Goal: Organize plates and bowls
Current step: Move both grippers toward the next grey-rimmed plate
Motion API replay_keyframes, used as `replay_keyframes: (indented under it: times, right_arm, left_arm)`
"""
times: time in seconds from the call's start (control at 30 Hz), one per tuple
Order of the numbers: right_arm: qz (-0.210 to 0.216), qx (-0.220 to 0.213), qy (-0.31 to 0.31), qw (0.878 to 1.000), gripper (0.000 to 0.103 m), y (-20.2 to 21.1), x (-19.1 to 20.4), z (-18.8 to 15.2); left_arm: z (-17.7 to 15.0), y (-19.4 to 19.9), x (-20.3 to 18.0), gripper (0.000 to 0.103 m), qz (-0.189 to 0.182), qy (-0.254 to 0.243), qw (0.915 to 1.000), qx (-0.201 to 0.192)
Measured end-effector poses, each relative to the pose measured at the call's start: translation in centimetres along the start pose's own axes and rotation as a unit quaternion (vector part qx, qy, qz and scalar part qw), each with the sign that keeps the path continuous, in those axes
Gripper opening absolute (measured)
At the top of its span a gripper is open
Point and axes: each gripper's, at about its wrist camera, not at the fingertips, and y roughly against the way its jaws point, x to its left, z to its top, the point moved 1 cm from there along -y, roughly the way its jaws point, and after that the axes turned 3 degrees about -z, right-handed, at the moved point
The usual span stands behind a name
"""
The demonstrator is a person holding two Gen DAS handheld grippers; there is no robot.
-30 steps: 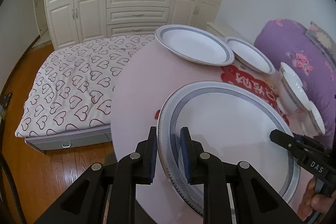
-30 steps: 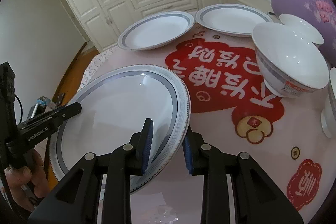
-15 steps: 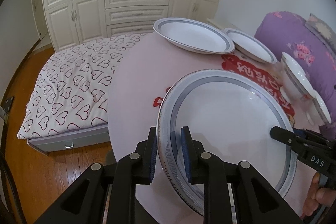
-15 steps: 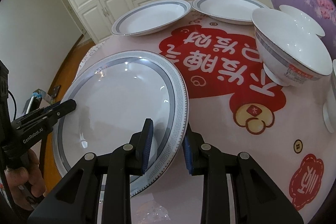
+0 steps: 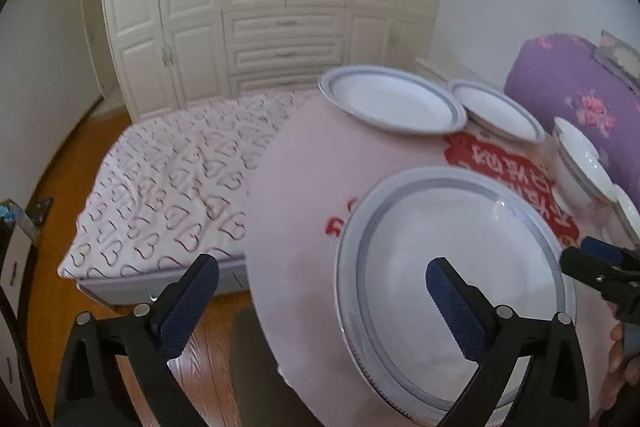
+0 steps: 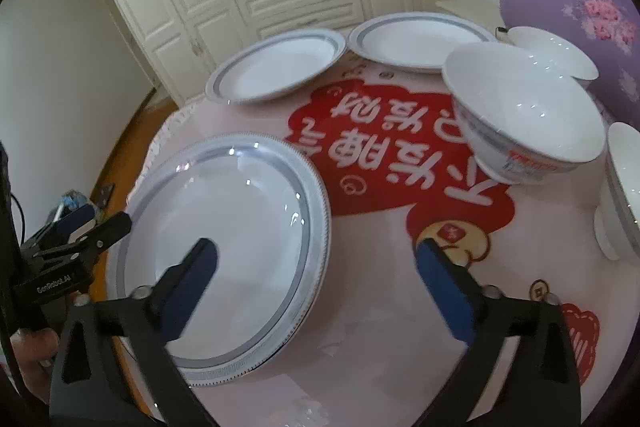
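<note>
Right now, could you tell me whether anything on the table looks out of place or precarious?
Yes: the large plate lies at the near-left edge of the table, its rim apparently past the edge. Both grippers have just been opening and no longer hold it. Nothing looks spilled or broken.

large plate (image 6: 224, 239) on table (image 6: 372, 307), bowl (image 6: 524, 115) right.

white grey-banded plate (image 6: 224, 227) on pink, red-printed tablecloth (image 6: 380, 227)

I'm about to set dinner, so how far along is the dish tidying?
Early. The large plate lies flat on the table, both claws, left and right, just opened off it. Nothing in hand. Two smaller plates and the bowls remain unstacked.
</note>
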Motion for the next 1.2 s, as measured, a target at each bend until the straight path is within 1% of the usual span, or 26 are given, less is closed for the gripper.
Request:
replay_keyframes:
  times: [0.17,0.33,0.5,0.63,0.7,0.77,0.93,1.07,1.2]
  right_arm:
    - [0.014,-0.025,-0.019,0.999,0.103,1.2,-0.6,0.8]
    - [0.02,-0.06,-0.016,0.998,0.103,3.1,-0.1,1.8]
    - [-0.003,-0.117,-0.002,0.993,0.103,6.0,0.8,3.4]
    - [-0.024,-0.169,0.013,0.985,0.103,8.3,1.7,4.6]
    - [-0.035,-0.186,0.018,0.982,0.103,8.9,1.9,5.2]
    - [-0.04,-0.194,0.021,0.98,0.103,9.1,2.1,5.8]
    - [-0.048,-0.199,0.028,0.978,0.103,8.7,2.7,7.3]
    - [-0.052,-0.204,0.042,0.977,0.103,8.4,3.6,8.9]
    - [-0.049,-0.201,0.042,0.977,0.103,8.1,4.2,10.8]
  left_arm:
    - [0.5,1.3,-0.4,0.102,0.016,0.003,0.9997,-0.018]
    - [0.7,4.3,-0.7,0.102,0.02,0.006,0.9982,-0.056]
    - [0.7,7.6,-1.1,0.102,0.025,0.002,0.9954,-0.093]
    - [1.0,9.6,-1.3,0.102,0.023,0.003,0.9927,-0.119]
    - [1.2,10.3,-1.2,0.102,0.02,0.006,0.9915,-0.128]
    - [1.3,10.8,-1.1,0.102,0.019,0.009,0.9907,-0.135]
    - [2.0,11.6,-0.8,0.102,0.016,0.006,0.9885,-0.15]
    - [3.4,11.7,-0.1,0.102,0.018,0.008,0.9851,-0.171]
    - [5.2,10.8,1.2,0.102,0.023,0.024,0.9842,-0.174]
